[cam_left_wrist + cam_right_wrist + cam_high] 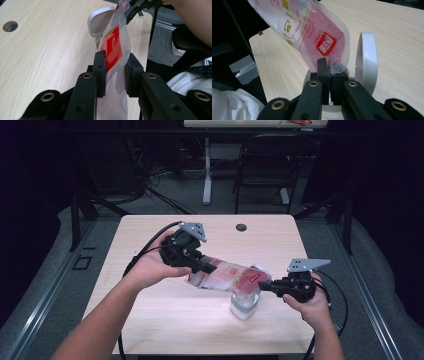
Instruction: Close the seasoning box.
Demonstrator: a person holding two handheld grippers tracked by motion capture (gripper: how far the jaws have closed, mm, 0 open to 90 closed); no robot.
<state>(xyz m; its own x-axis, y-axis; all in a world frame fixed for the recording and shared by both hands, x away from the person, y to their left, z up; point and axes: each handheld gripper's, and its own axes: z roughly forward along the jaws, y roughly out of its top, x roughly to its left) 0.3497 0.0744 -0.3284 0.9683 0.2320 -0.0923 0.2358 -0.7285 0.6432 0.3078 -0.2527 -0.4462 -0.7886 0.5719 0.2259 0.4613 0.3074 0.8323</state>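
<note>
A clear plastic pouch with a red label and whitish powder inside hangs tilted between both grippers above the table. My left gripper is shut on its upper end; in the left gripper view the jaws squeeze the pouch from both sides. My right gripper is shut on the lower end, where the pads pinch the edge of the pouch in the right gripper view. Under that end stands a clear jar with its white flip lid raised.
The light wooden table has a round cable hole near its far edge. Behind the table stand a black chair and a white desk leg. Cables trail from both grippers off the near edge.
</note>
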